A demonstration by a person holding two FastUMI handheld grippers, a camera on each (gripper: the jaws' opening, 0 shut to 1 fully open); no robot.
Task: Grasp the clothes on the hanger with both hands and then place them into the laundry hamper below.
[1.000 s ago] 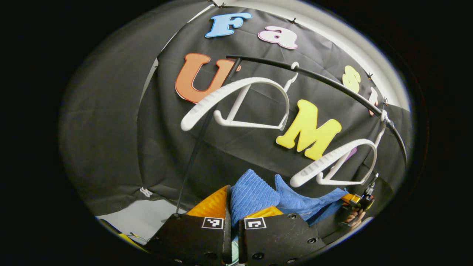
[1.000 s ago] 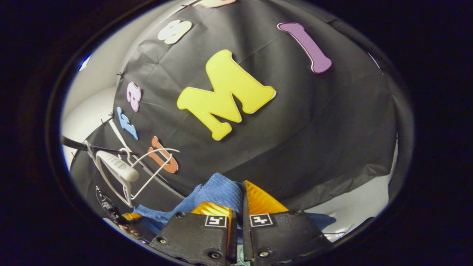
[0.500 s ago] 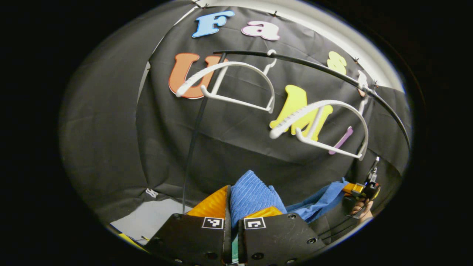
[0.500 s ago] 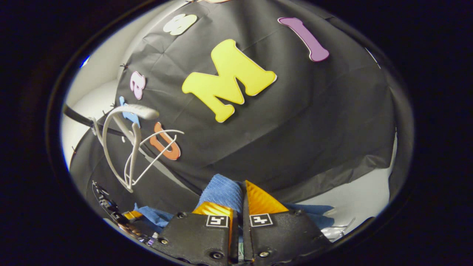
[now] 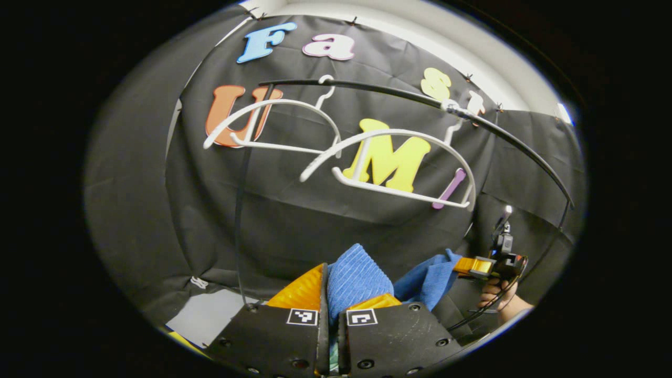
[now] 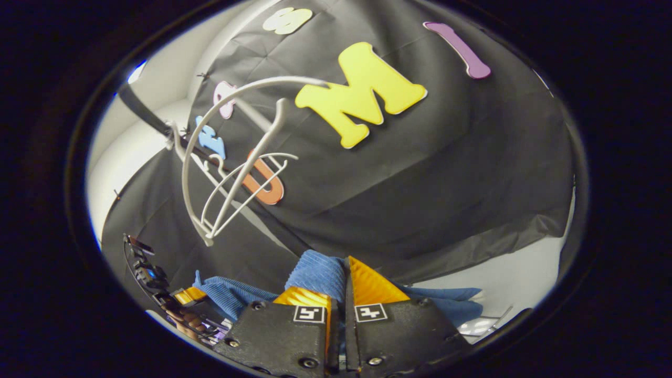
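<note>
— Left gripper (image 5: 328,294)?
— Clamped on a bunched fold of blue ribbed cloth (image 5: 357,278), orange fingers (image 5: 296,290) pressed against it from both sides in the left gripper view. Held low, well under the black rail (image 5: 399,94).

— And the right gripper (image 6: 338,289)?
— Same story in the right gripper view: orange fingers (image 6: 370,286) pinching a ridge of that blue cloth (image 6: 317,270), hardly any gap between them. Also seen farther off in the left gripper view (image 5: 475,266), gripped by a hand (image 5: 499,302), with the cloth stretching across to it.

— Where is the cloth, then?
— Slung between the two grippers, off the hangers, sagging a little in the middle. Hamper not to be made out.

— Hangers?
— Two white hangers (image 5: 273,126) (image 5: 394,168), both bare, hooked on the rail and overlapping from the left gripper view. Seen again in the right gripper view (image 6: 210,173), up and left of the grasp, tilted.

— Anything else on the left side?
— Left gripper visible far off in the right gripper view (image 6: 184,296), cloth (image 6: 231,296) running from it. Pale floor (image 5: 202,317) beneath the black backdrop.
</note>
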